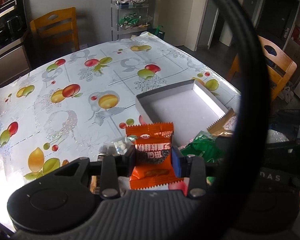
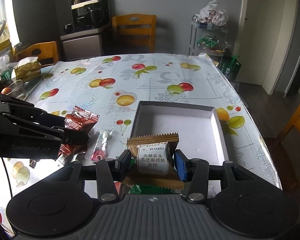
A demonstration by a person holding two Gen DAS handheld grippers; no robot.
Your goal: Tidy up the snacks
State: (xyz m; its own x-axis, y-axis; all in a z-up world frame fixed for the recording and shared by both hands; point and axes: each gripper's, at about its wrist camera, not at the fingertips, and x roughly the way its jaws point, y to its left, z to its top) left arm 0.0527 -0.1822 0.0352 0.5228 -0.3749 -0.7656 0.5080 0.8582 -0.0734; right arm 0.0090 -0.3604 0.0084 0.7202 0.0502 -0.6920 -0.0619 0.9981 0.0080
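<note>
Right wrist view: the right gripper (image 2: 151,163) pinches a brown sesame-walnut cake packet (image 2: 153,158) just before the empty white box (image 2: 218,128), directly ahead, while the left gripper (image 1: 153,158) pinches an orange snack packet (image 1: 151,156) farther left of it.

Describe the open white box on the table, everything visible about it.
The white box is a shallow, square, lidless tray, apparently cardboard, with low upright walls and a plain white floor. It looks empty; no snack lies inside. It sits flat on the fruit-print tablecloth near the table's right edge, just beyond both grippers. The right gripper holds a brown snack packet in front of its near wall, and the left gripper an orange snack packet; whether either touches the box cannot be told.
</note>
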